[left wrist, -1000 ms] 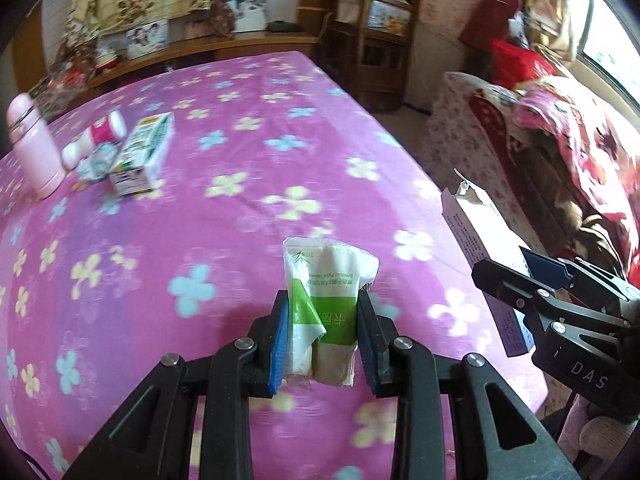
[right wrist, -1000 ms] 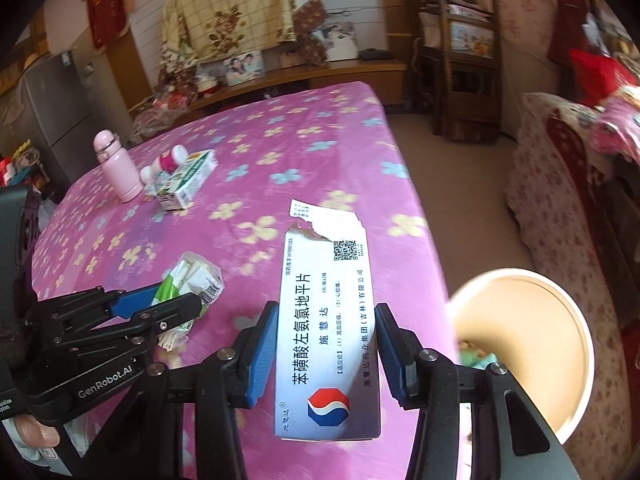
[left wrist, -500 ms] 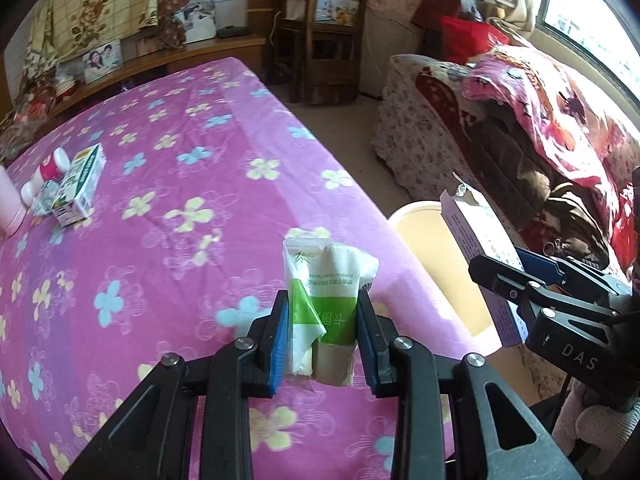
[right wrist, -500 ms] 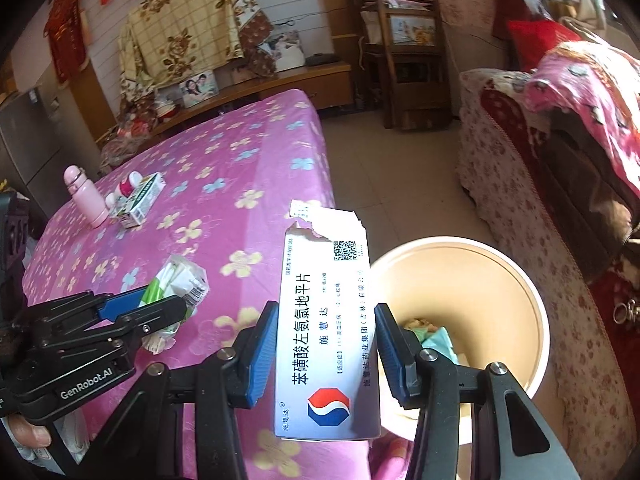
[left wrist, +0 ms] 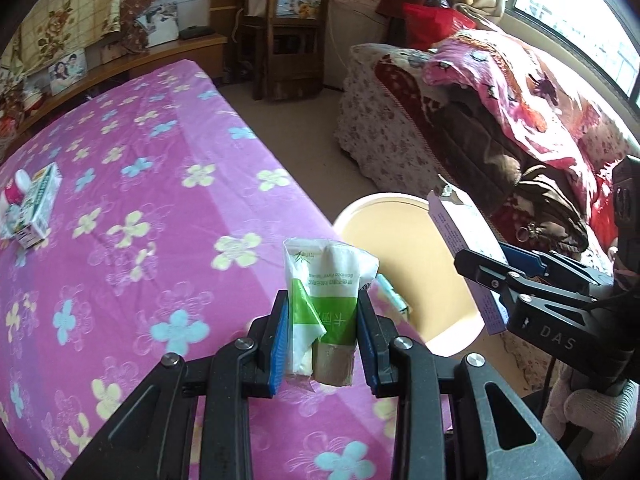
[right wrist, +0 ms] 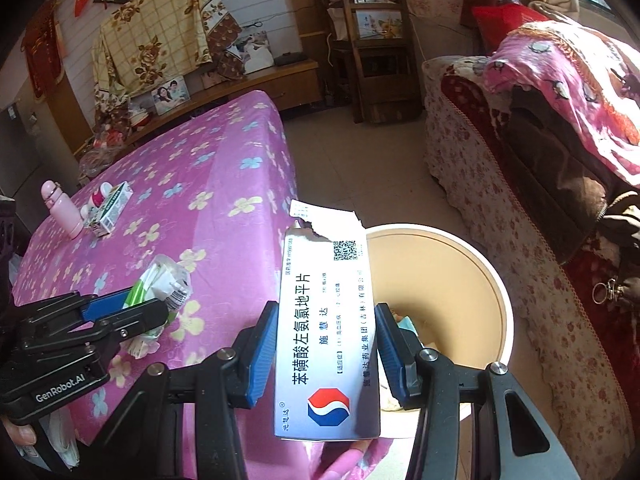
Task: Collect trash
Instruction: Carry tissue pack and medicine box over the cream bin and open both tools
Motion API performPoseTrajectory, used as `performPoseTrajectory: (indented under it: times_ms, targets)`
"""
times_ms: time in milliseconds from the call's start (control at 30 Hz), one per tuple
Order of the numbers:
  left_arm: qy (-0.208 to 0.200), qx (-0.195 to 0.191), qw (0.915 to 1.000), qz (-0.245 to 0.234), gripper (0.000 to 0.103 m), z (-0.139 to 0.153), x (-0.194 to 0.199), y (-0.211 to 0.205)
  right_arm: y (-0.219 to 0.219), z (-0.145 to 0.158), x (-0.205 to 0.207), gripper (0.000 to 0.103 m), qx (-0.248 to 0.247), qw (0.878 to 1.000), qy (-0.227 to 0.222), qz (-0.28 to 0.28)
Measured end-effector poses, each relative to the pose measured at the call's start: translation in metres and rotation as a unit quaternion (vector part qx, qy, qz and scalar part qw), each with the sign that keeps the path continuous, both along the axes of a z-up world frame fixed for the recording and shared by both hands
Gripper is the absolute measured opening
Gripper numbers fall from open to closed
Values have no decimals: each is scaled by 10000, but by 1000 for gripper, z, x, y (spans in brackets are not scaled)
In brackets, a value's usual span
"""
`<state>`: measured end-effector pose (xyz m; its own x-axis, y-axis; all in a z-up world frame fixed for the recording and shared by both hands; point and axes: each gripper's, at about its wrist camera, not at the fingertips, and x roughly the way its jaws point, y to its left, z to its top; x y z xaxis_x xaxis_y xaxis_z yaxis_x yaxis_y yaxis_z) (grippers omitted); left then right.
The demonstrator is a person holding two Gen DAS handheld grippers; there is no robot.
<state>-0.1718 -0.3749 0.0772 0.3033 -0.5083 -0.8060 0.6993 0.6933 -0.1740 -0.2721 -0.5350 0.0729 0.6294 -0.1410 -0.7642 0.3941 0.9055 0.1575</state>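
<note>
Clenched between our left gripper's [left wrist: 323, 334] blue pads, the green-and-white tissue packet [left wrist: 326, 304] stands at lower centre, the yellow bin [left wrist: 404, 240] just right of it. From the right wrist, our right gripper [right wrist: 326, 350] grasps the torn medicine box [right wrist: 326, 332] at centre, bin rim [right wrist: 502, 300] to its right.

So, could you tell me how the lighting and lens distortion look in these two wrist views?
Left wrist view: the window at upper right is blown out and sunlight washes the blanket; the tissue pack stays sharp. Right wrist view: more even light and a legible medicine box. Both show fisheye bending and dark corners.
</note>
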Motion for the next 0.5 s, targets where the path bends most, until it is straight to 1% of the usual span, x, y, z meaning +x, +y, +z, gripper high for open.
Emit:
performPoseTrajectory:
  times_ms: [500]
  targets:
    - [415,-78,9980,-460,33,-14,-1,-56,-46,-26,-16,50,257,9982,164,-519]
